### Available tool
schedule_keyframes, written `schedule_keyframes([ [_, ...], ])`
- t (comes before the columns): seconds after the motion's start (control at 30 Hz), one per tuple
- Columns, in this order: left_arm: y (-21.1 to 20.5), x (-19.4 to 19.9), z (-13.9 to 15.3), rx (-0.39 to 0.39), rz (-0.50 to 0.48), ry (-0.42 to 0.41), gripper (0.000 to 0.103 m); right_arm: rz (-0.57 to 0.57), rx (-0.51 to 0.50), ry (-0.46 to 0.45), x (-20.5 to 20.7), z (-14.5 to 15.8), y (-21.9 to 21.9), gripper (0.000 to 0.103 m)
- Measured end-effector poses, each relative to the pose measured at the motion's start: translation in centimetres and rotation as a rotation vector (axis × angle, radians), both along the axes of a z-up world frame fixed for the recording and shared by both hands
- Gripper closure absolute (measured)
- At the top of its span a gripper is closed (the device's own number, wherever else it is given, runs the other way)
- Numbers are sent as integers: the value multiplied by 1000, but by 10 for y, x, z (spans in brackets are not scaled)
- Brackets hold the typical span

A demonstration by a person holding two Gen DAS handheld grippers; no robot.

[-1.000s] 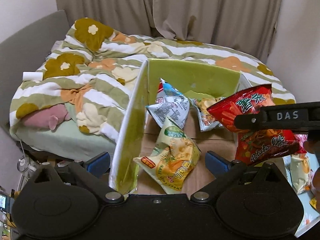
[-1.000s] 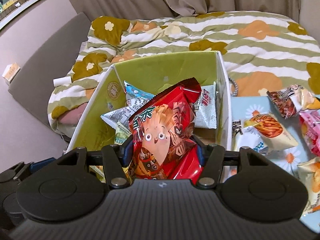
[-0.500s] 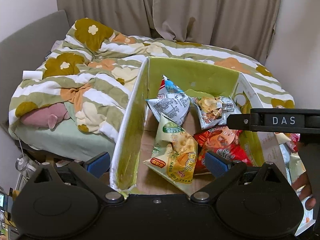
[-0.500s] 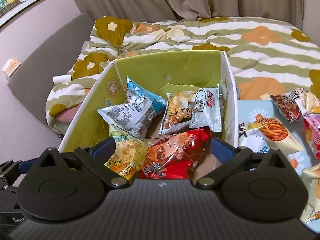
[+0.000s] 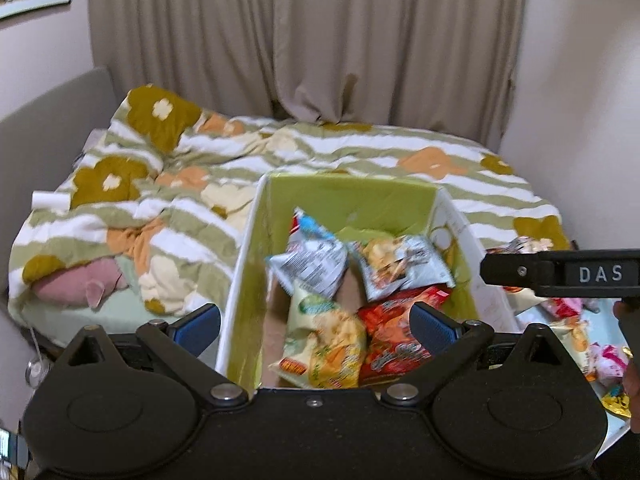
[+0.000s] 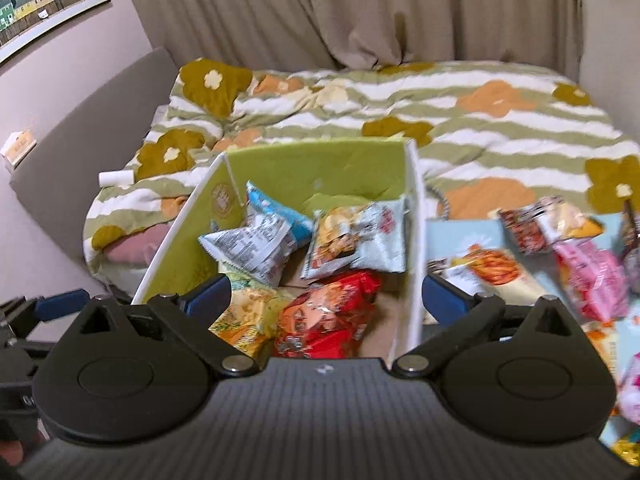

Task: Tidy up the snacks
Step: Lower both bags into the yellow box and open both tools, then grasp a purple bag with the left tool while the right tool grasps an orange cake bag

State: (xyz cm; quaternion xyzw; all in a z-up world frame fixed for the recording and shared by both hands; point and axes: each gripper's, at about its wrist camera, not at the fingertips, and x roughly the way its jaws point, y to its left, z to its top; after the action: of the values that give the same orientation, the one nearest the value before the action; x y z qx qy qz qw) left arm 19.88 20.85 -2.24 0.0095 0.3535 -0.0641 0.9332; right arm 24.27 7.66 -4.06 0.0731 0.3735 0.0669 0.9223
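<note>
One open cardboard box [image 6: 412, 216], green inside and white outside, is seen at the foot of a bed. Five crinkled foil packets can be counted in it: a blue one [image 6: 272, 204] at the back, a silver one [image 6: 250, 250] with printed text leaning on it, a pale one [image 6: 360, 240] with a picture beside the right wall, a yellow one [image 6: 244, 316] at the near left, and a red packet [image 6: 324, 316] lying flat at the near right, touching the yellow one. In the left view the red packet [image 5: 400, 332] is seen on the box floor behind the near finger.

The right gripper [image 6: 324, 300] is spread fully, nothing being pressed by its blue pads; the box's right wall passes between them. The left gripper [image 5: 316, 320] is likewise released and empty, the box's left wall lying between its fingers.

To the right of the box, several more packets [image 6: 588, 276] are scattered on a pale blue floral mat [image 6: 452, 236]; blur prevents an exact count. The bed is covered by a soft quilt [image 6: 480, 128] of green and white stripes with flowers.
</note>
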Motion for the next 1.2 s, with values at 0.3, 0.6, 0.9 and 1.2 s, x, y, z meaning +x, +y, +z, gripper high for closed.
schedule_keyframes([
  [0.3, -45, -20, 20, 0, -69, -73, 1, -76, -14, -60, -35, 26, -56, 0],
  [0.6, -121, -44, 7, 3, -64, -38, 1, -93, -38, -40, -53, 20, -140, 0],
  [0.9, -198, -61, -34, 25, 10, 52, 1, -48, -52, 33, -57, -18, -206, 0],
  [1.2, -255, -63, -87, 143, 69, 58, 1, 43, -75, 99, -45, -61, -239, 0],
])
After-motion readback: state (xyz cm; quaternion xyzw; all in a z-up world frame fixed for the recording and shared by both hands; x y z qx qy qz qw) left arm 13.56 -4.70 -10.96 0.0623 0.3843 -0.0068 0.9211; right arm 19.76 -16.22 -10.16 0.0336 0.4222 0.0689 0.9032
